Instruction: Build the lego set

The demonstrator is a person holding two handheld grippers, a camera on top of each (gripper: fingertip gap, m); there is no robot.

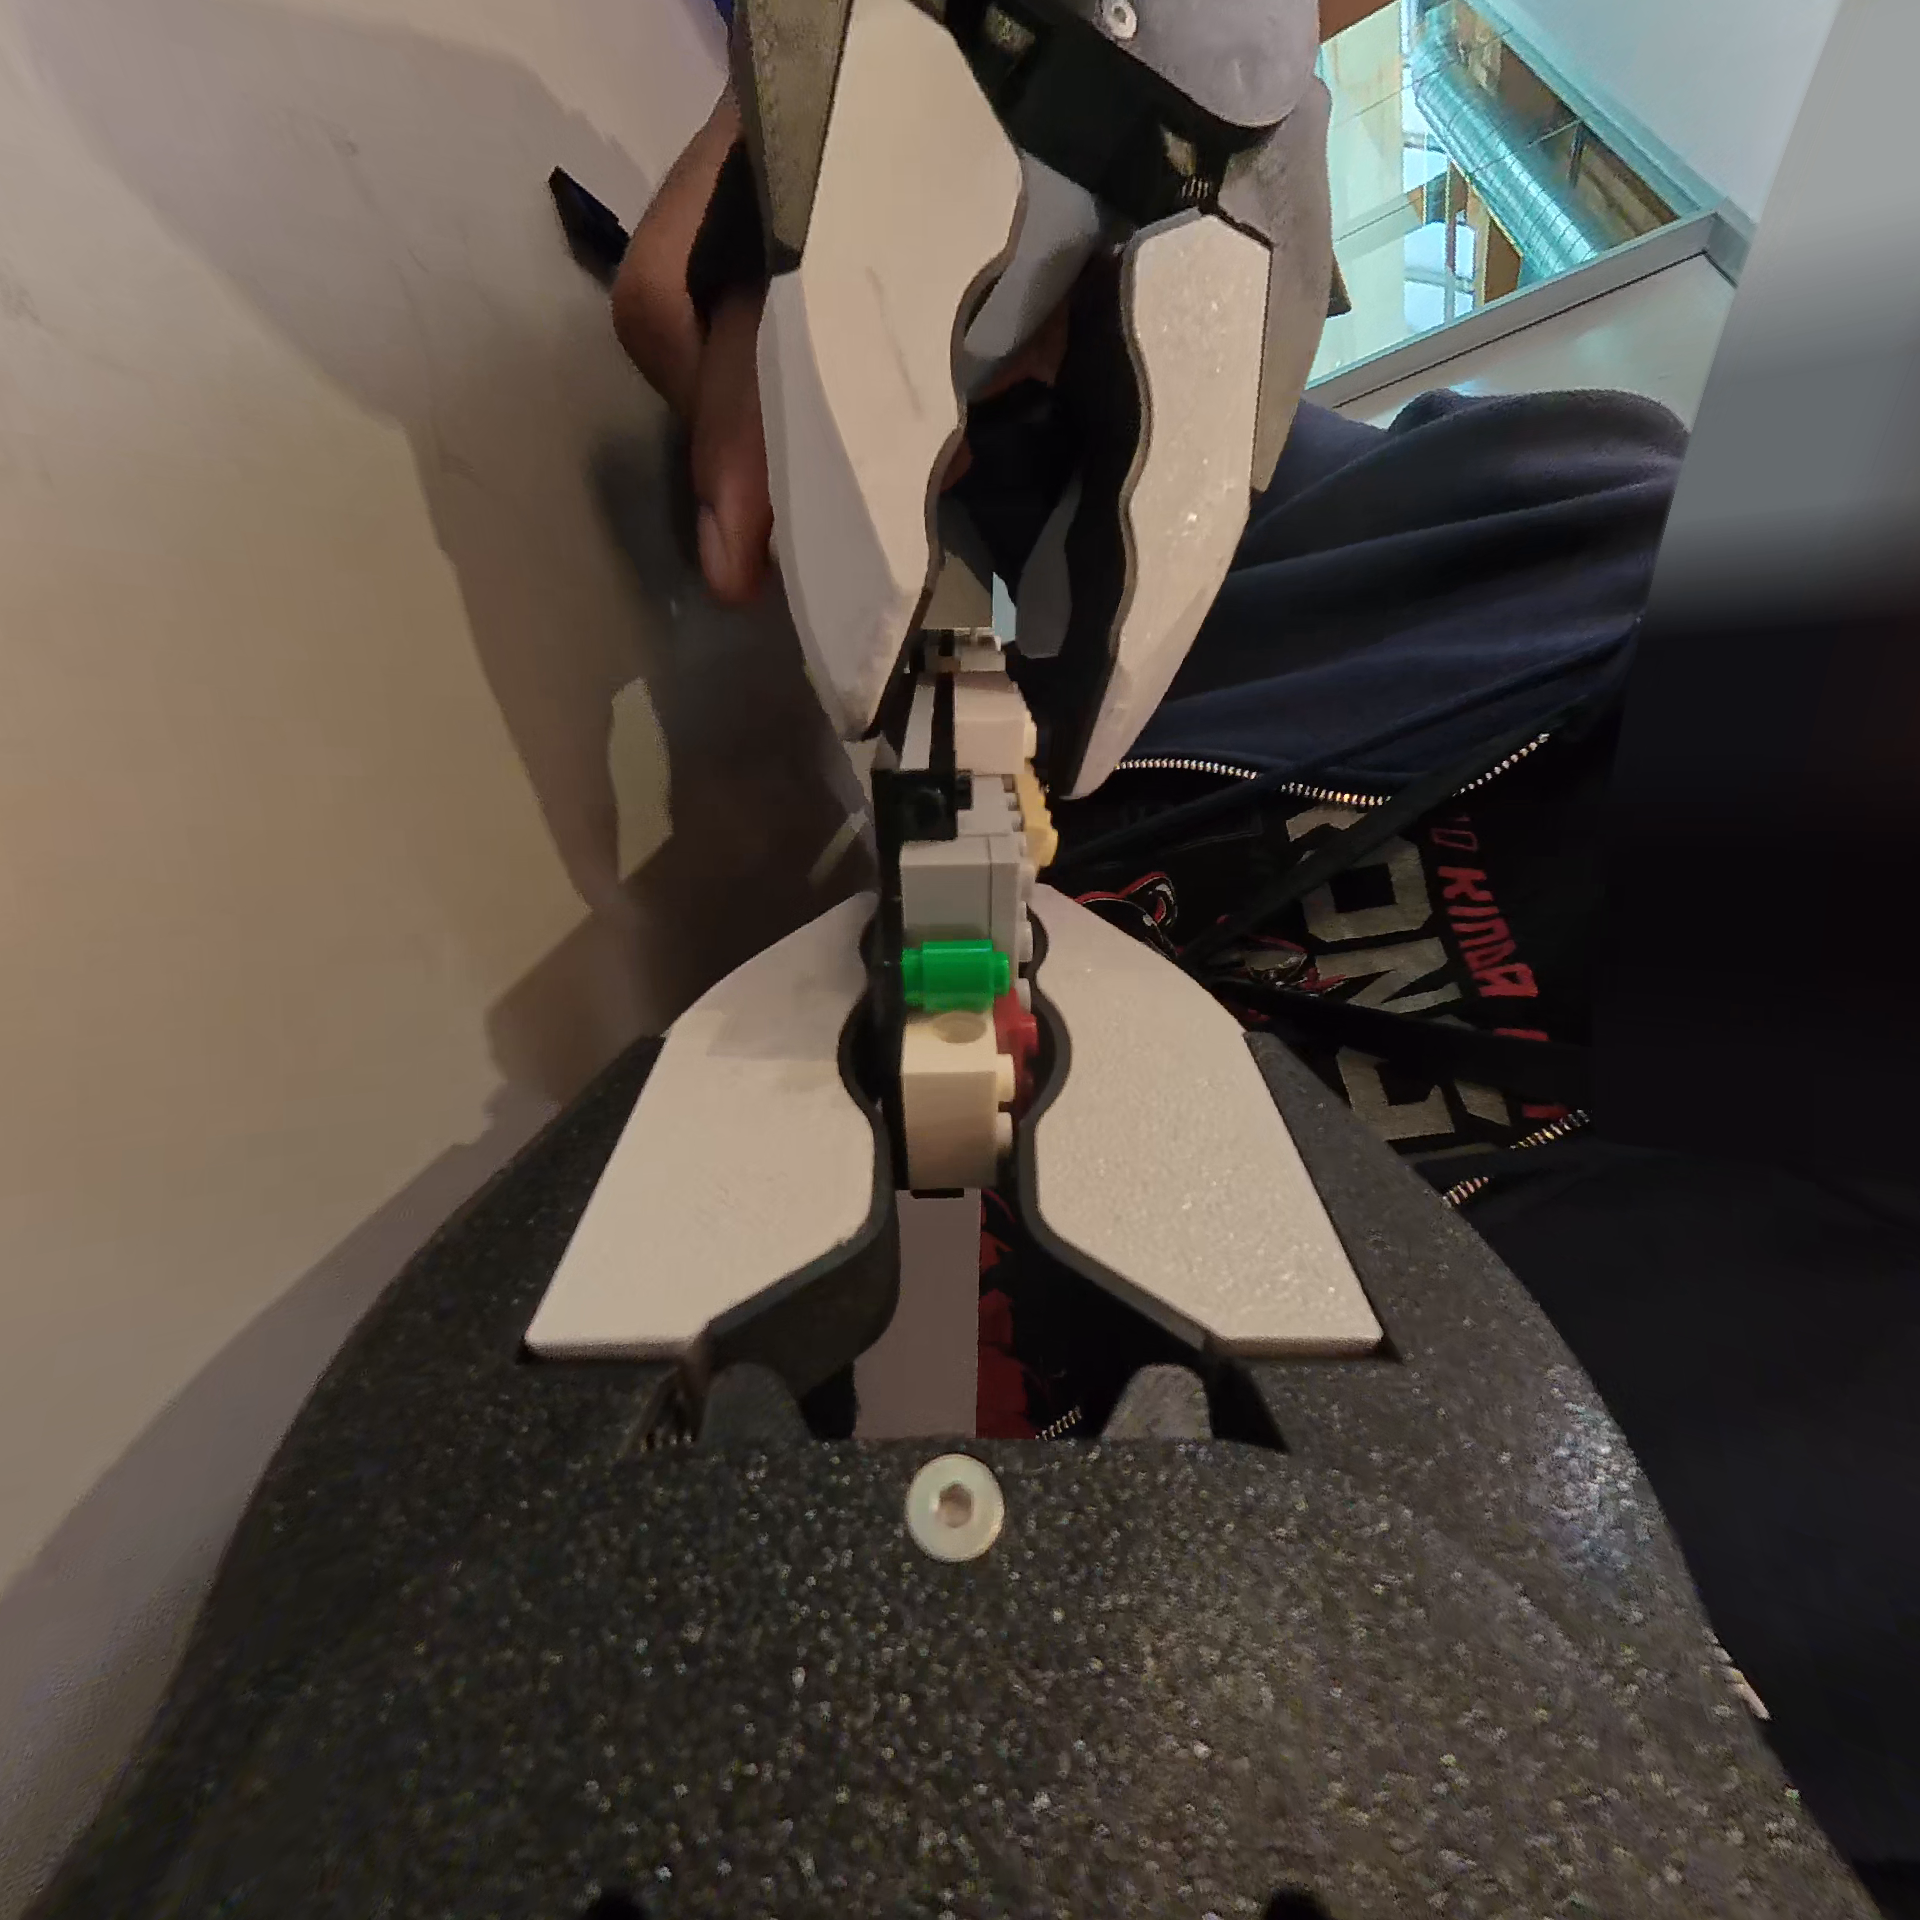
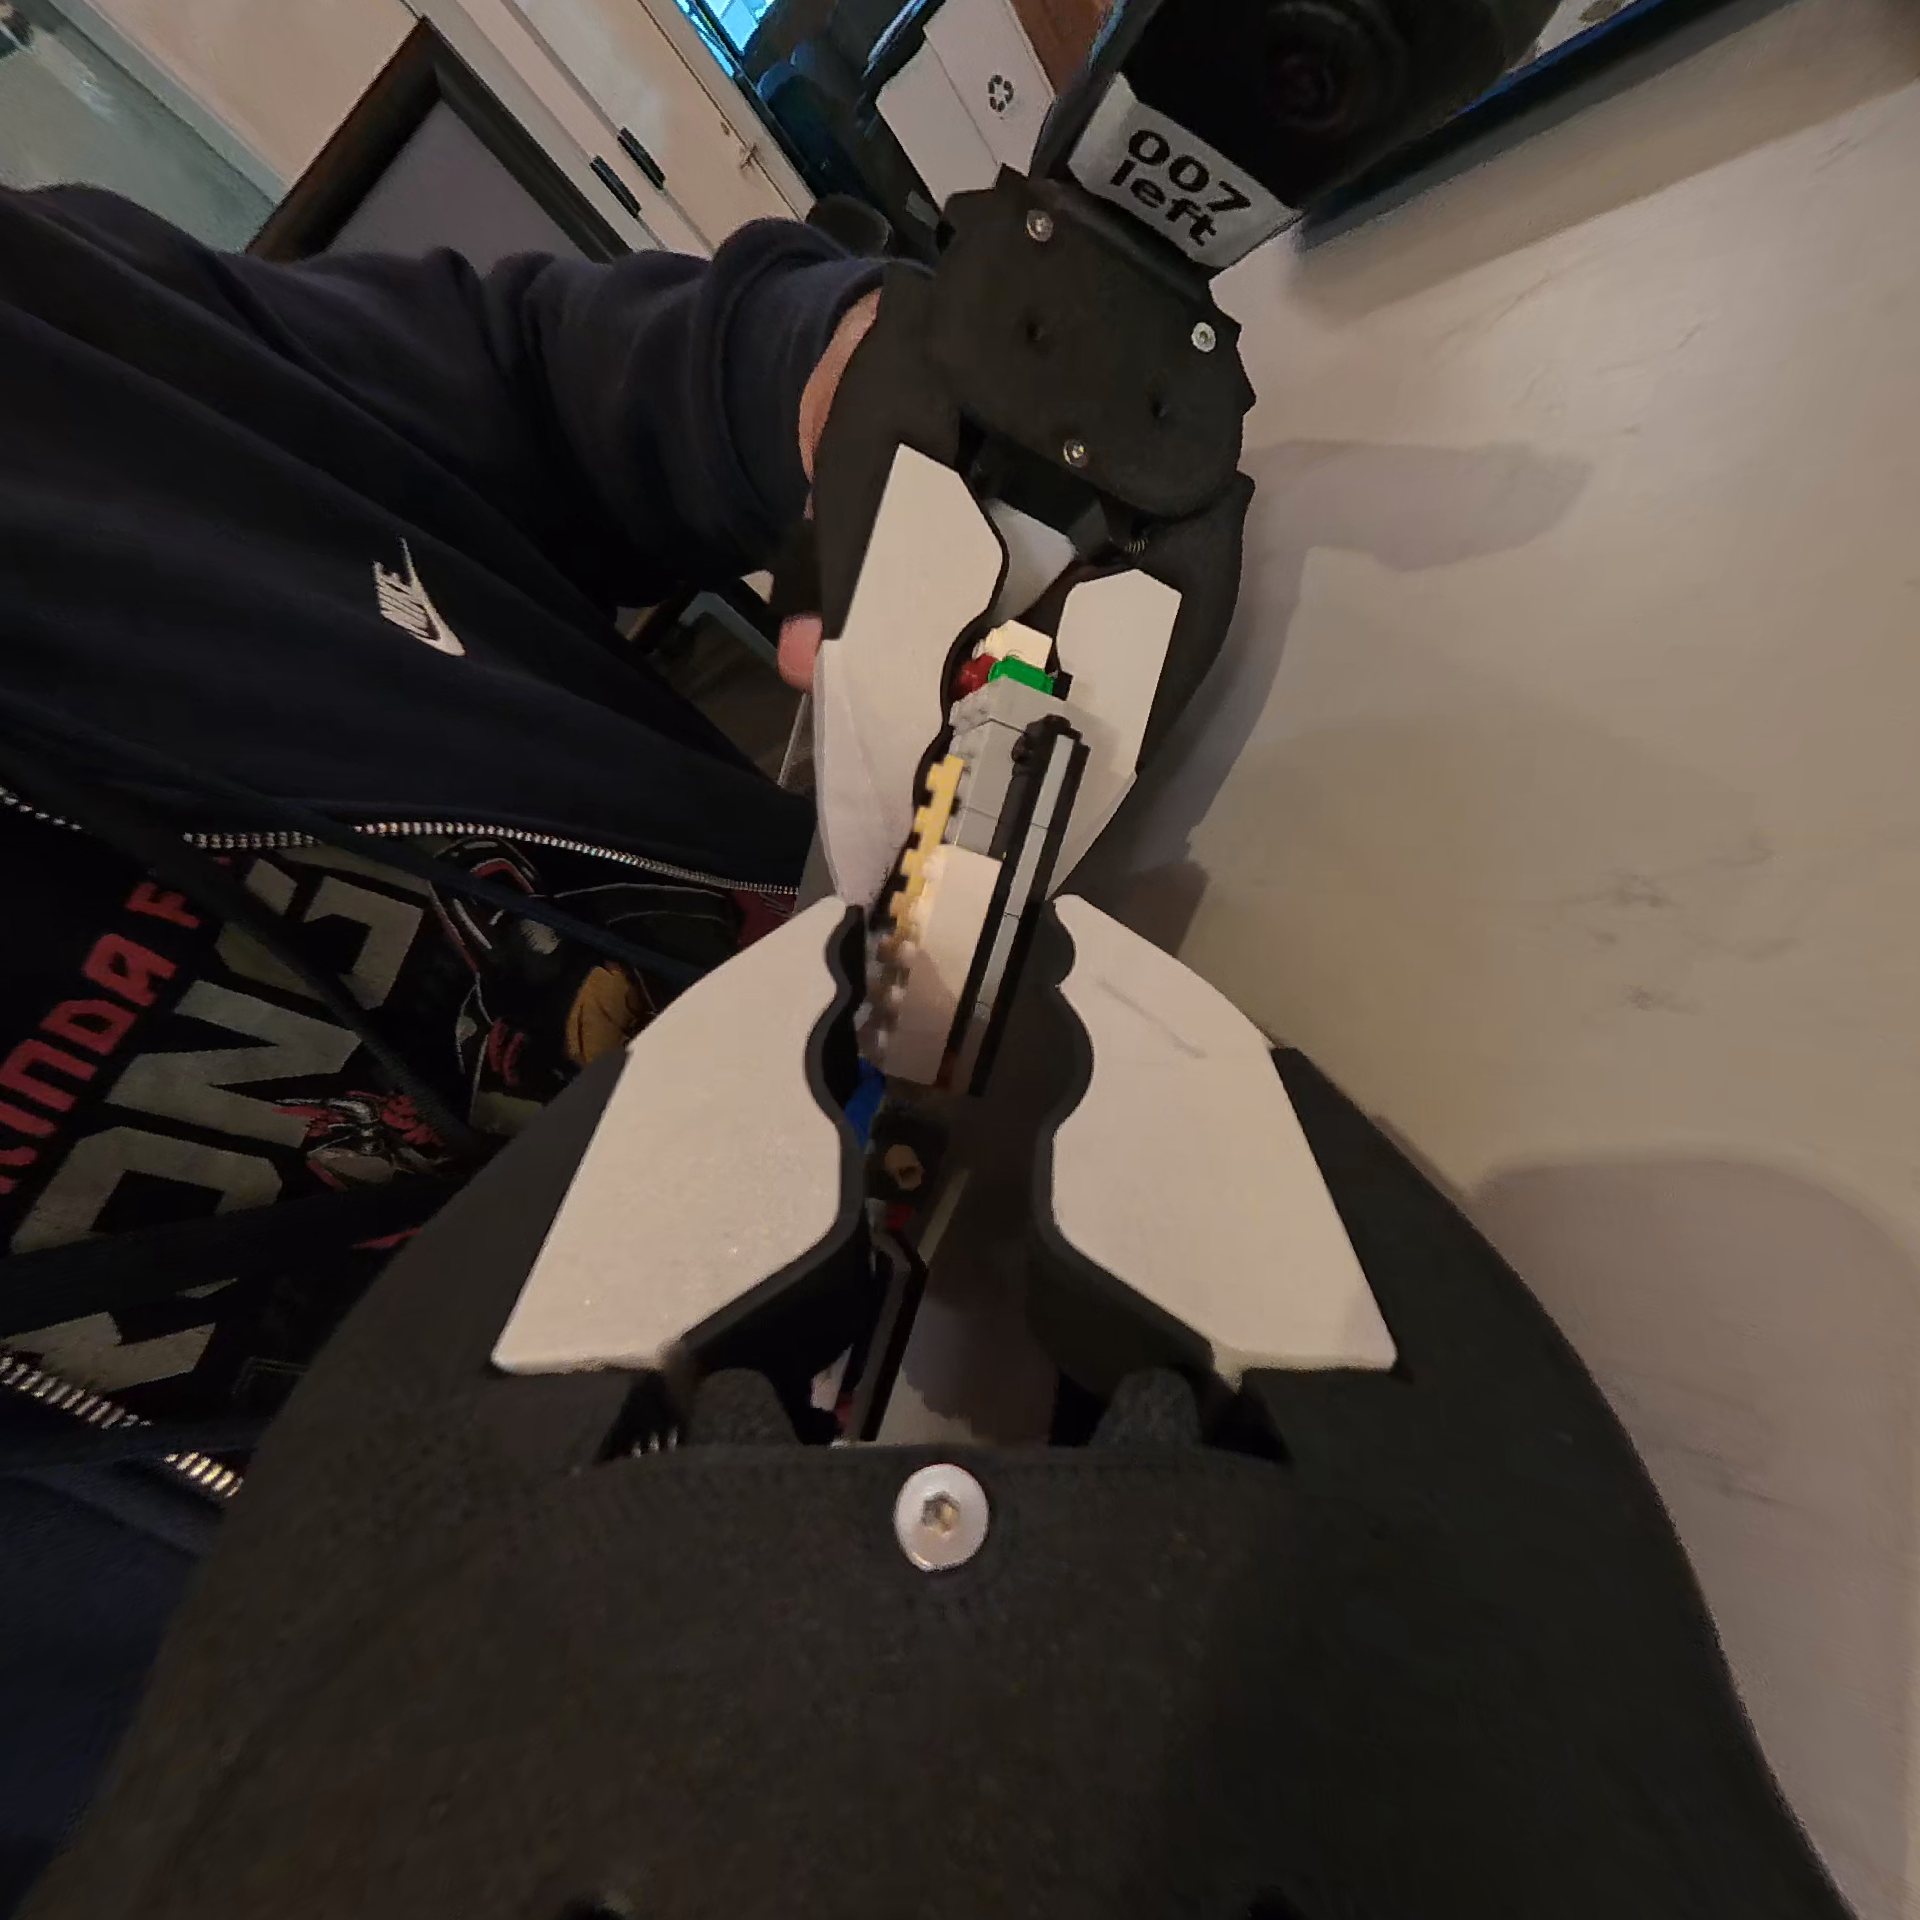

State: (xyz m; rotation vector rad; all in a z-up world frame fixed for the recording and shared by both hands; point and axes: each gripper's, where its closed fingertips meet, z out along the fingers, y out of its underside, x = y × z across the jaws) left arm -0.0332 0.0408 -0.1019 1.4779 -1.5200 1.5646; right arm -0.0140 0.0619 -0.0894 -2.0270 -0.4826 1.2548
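Observation:
A long brick assembly [image 1: 951, 883] of grey, white, black, green, red and yellow bricks is held in the air between both grippers. My left gripper [image 1: 956, 935] is shut on its near end, with the pads against the black plate and the studded side, around the green brick [image 1: 951, 977] and a white brick [image 1: 951, 1101]. The right gripper [image 1: 966, 738] comes in from above and clamps the far end. In the right wrist view my right gripper [image 2: 951, 935] is shut on the assembly [image 2: 997, 831] at its yellow plate [image 2: 925, 831] and white brick [image 2: 940, 977]. The left gripper [image 2: 977, 862] faces it and holds the other end.
A pale table top [image 1: 260, 623] lies at the left of the left wrist view and at the right of the right wrist view [image 2: 1558, 831]. A person in a dark zip jacket [image 2: 364, 520] sits close behind the grippers. Cabinets [image 2: 644, 135] stand behind. Both grippers' tips are close together, under 4 cm apart.

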